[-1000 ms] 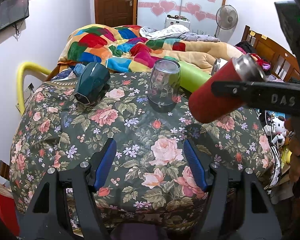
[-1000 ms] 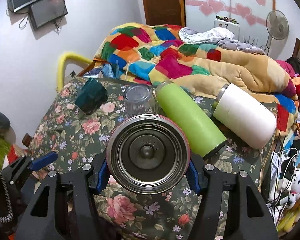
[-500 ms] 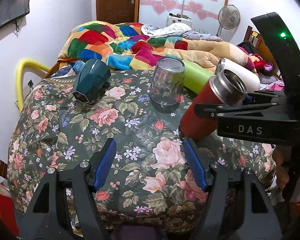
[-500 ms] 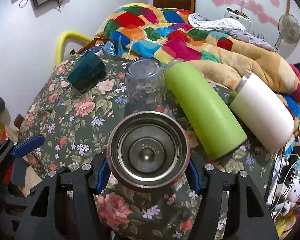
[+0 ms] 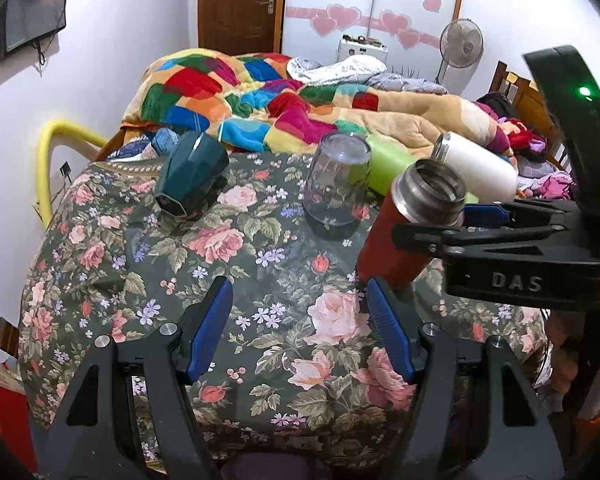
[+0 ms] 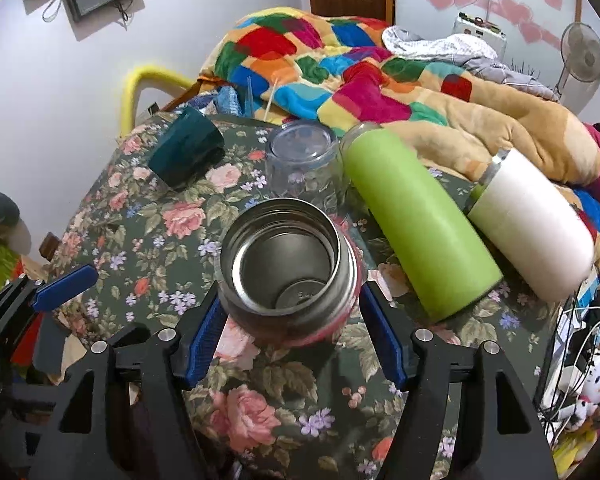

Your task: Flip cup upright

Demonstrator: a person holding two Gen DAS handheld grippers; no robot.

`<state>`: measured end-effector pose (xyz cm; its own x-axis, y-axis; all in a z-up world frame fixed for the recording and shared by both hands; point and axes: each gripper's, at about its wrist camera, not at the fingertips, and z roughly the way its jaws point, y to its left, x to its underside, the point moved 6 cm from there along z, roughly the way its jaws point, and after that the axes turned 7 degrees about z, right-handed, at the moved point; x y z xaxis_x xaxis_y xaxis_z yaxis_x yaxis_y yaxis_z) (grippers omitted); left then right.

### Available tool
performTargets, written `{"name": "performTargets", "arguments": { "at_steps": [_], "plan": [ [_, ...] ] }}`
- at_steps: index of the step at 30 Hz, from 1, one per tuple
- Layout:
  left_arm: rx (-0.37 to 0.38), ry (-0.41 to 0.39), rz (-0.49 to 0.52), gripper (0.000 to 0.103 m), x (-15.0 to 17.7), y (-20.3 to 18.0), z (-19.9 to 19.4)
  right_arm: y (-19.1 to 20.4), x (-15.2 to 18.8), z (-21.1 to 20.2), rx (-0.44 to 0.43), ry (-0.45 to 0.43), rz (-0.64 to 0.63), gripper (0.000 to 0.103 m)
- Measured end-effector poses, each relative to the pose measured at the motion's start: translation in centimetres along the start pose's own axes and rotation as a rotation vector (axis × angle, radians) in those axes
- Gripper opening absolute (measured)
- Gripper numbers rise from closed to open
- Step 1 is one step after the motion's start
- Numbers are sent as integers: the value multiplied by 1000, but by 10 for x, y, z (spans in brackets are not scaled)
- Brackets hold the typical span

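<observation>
One second ago the red cup [image 5: 404, 236] lay sideways in the right tongs [image 6: 290, 320]; now, still clenched, it stands nearly upright at the tabletop's [image 5: 180, 264] four o'clock. Left tongs [image 5: 300, 336] stay released.

Three flasks, red [image 6: 288, 276], green [image 6: 416, 220], white [image 6: 532, 232]; two cups, teal [image 6: 186, 152], clear [image 6: 304, 160]

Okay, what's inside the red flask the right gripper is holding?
The red flask looks empty: bare steel walls and a stamped bottom disc show. Its near rim hides part of the floor.
</observation>
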<state>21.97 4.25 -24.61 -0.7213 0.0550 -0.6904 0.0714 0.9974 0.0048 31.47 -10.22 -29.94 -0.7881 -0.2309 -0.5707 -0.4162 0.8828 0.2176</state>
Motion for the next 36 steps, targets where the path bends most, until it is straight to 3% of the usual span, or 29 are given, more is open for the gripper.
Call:
{"name": "performTargets", "arguments": {
  "at_steps": [6, 13, 17, 24, 27, 34, 36],
  "plan": [
    [7, -102, 4, 69, -19, -7, -49, 3, 0, -55, -30, -110, 17, 63],
    [8, -310, 31, 69, -51, -22, -140, 15, -1, -169, -24, -399, 6, 63],
    [-4, -448, 35, 84, -64, -30, -194, 25, 6, -239, -10, -587, -12, 63],
    [-18, -637, 37, 93, -66, -44, -272, 41, 26, -314, -1, -823, -8, 70],
    [-40, -682, 40, 97, -62, -48, -289, 45, 35, -328, 8, -881, 6, 77],
    [-100, -707, 53, 102, -49, -58, -303, 42, 42, -325, 43, -890, 33, 103],
    [-106, -703, 56, 102, -47, -59, -302, 40, 46, -325, 38, -880, 41, 103]
  ]
}}
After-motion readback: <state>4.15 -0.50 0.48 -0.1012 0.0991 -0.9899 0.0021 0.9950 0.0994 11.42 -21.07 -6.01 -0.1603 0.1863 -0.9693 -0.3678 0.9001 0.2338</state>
